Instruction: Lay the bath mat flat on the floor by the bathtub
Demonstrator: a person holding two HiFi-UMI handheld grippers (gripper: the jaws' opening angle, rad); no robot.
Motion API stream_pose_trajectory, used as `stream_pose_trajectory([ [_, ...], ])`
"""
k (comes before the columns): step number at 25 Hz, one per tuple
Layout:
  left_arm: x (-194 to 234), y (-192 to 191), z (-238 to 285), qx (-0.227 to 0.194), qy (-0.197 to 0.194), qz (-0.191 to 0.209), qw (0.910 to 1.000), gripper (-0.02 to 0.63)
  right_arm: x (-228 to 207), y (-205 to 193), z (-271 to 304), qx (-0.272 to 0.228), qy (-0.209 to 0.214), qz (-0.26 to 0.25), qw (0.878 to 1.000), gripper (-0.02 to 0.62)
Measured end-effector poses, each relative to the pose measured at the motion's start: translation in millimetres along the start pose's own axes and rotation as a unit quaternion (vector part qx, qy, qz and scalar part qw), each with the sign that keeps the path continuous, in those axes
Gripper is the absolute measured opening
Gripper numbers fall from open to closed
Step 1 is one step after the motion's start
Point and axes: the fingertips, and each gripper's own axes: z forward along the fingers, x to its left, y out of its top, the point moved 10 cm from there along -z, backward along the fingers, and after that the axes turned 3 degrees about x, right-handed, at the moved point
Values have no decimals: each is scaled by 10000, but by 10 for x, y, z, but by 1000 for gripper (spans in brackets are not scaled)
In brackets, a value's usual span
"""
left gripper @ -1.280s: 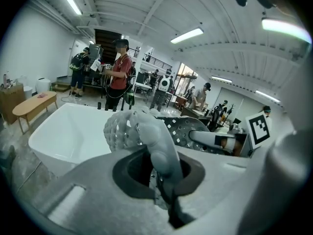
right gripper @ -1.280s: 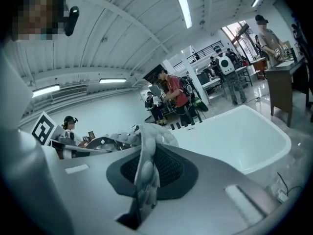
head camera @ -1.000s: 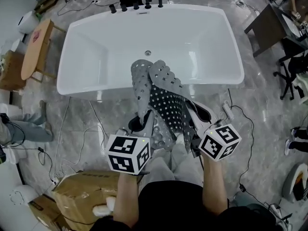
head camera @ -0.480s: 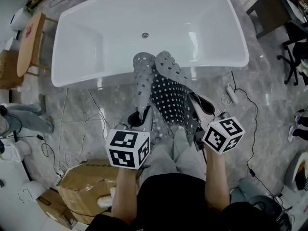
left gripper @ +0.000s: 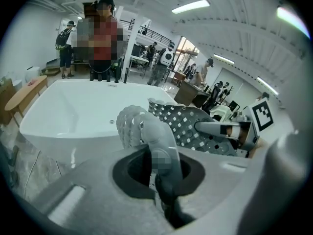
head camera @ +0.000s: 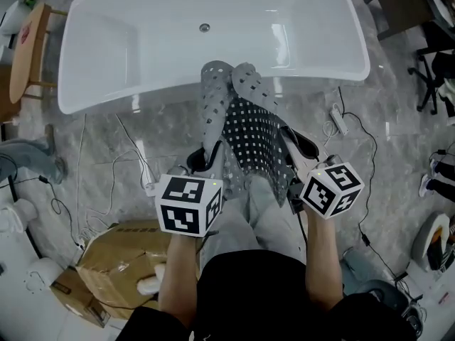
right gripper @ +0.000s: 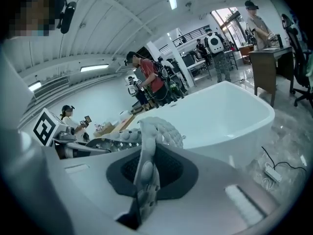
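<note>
Lower than a second ago, both grippers and the bath mat have come down toward the floor in front of the tub, which now fills more of the head view.

A white freestanding bathtub spans the far side of the scene, its drain showing near the middle of the basin. Grey marble-patterned floor runs along its near wall, crossed by loose cables. A cardboard box sits on the floor to the near left, beside the person's leg.

The bath mat, grey and studded with suction cups and holes, is off the floor and not yet laid flat. It hangs crumpled and folded between the two tools, its darker perforated face turned up in the middle. In the head view its far end overlaps the tub's near rim.

The left gripper is clamped on the mat's left edge, the rubbery fold pinched tight between its jaws. The right gripper is likewise closed on the right edge, where a thin strip of mat stands upright in the grip.

A white power strip lies on the floor at right, near the tub's right corner.
</note>
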Motion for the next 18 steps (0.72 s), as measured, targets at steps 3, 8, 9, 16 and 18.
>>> stream_pose_trajectory([
  [3,37,-86,91,75,-14,-51,10000,21,-65,-47,33,92,-42,-13,9999,21],
  [8,90,-251,216,165,-7,-179,9997,20,-146,-179,107,281,-95,-7,9996,21],
  [9,104,-276,240,183,-1,-191,9996,20,-154,-208,123,331,-112,-39,9994,21],
  [16,206,-352,522,398,36,34,9992,20,-320,-349,292,507,-128,18,9986,21],
  [18,238,-400,619,463,41,117,9989,20,-392,-406,363,532,-128,63,9985,20],
])
